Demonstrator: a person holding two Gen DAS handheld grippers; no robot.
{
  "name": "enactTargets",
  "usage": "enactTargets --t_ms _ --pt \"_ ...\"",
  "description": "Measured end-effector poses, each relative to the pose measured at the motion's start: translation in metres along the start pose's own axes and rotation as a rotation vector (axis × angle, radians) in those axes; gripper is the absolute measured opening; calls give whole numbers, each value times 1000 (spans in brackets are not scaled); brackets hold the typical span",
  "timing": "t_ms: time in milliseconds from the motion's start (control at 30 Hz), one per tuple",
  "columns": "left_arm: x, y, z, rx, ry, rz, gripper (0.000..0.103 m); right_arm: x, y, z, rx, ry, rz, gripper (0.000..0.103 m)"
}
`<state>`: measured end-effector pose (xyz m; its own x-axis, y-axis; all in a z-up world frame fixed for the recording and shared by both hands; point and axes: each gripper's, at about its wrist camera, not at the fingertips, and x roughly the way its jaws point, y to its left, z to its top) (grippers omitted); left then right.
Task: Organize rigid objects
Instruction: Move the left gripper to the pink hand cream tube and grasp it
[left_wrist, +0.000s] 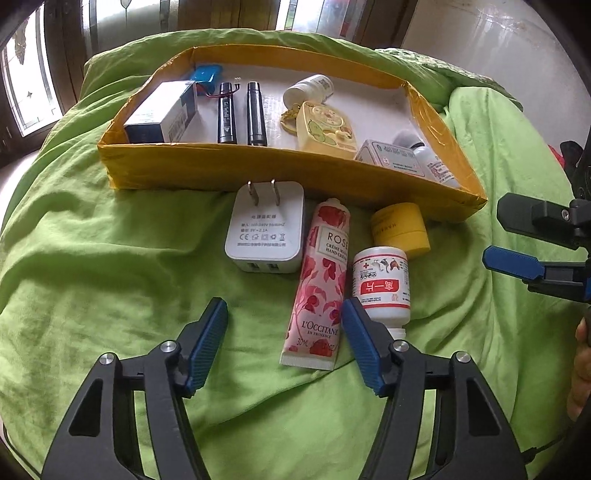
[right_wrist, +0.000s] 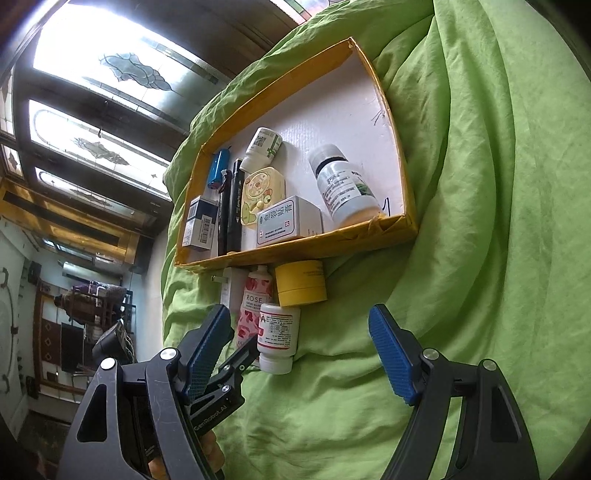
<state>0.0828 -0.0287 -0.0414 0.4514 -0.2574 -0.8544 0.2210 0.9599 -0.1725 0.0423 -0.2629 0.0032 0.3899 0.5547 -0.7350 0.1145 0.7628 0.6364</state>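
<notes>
Left wrist view is looking down on the green bedspread, and sitting on it is the yellow tray, already carrying a box, two dark tubes, bottles and a cartoon case. Just in front of the tray's near wall, four things are lying loose in a cluster: the white charger, the rose tube beside it, the white bottle touching the tube's other side, and the yellow jar behind the bottle. The left gripper is hovering with its jaws apart and nothing between the pads, lined up roughly over the tube's crimped end, its inner pad sitting right at the gap between tube and bottle. The right gripper is waiting off to the side, jaws also standing apart and empty, pointing toward the bottle and jar. To do this pick cleanly, I'd judge the left one is needing to straddle the tube alone, pads across its narrow width, so the neighbouring bottle isn't getting nudged and rolling away on the soft cloth. Bare tray floor is showing toward the far wall, a sensible landing spot.
</notes>
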Motion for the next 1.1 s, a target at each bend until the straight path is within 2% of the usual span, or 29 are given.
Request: enactTargets --t_ms 667,733,900,967,1033,1100 --pt "3 -9 4 3 -21 11 63 5 4 -2 -12 9 -10 73" --pt "5 -9 7 -2 -24 13 56 5 4 -2 -12 8 -12 73" --pt "10 -13 12 -4 -24 19 48 6 4 -2 -15 6 -16 73" --pt "11 -16 12 12 -24 31 42 6 3 -2 -14 5 -18 73" --pt "10 -16 11 24 -19 47 25 7 1 -2 -13 7 -22 73" --pt "7 -15 11 30 -4 43 15 7 1 -3 -11 6 -24 73"
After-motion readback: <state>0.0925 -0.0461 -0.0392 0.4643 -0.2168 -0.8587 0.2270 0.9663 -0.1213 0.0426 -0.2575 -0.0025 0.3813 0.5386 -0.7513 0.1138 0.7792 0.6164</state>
